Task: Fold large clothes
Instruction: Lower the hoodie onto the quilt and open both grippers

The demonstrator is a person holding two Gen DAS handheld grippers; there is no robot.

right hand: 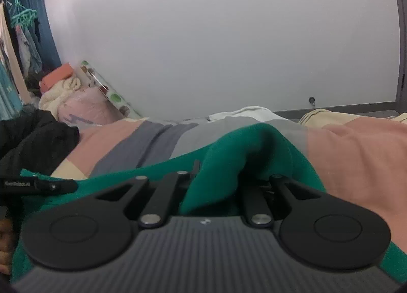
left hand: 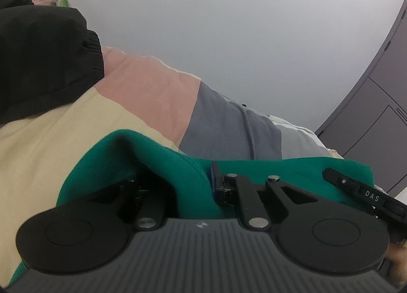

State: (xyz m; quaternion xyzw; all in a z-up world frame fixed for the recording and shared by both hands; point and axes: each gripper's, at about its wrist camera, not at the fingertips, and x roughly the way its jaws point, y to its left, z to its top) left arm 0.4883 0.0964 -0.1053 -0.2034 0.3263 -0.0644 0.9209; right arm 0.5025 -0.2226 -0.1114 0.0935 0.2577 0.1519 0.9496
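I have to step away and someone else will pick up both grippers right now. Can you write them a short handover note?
Left gripper: shut on a bunched fold of the green garment.
Right gripper: shut on another bunch of it.
The garment lies low over the patchwork bedspread; a black garment sits to the left, untouched.
Done: both ends gripped.
Left: lay it flat and fold it; how far the folding has got is not visible.

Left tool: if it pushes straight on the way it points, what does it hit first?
Beyond the green garment bunched in the left tool, likely the colour-block bedcover, around its pink and grey panels. Depth is unclear.
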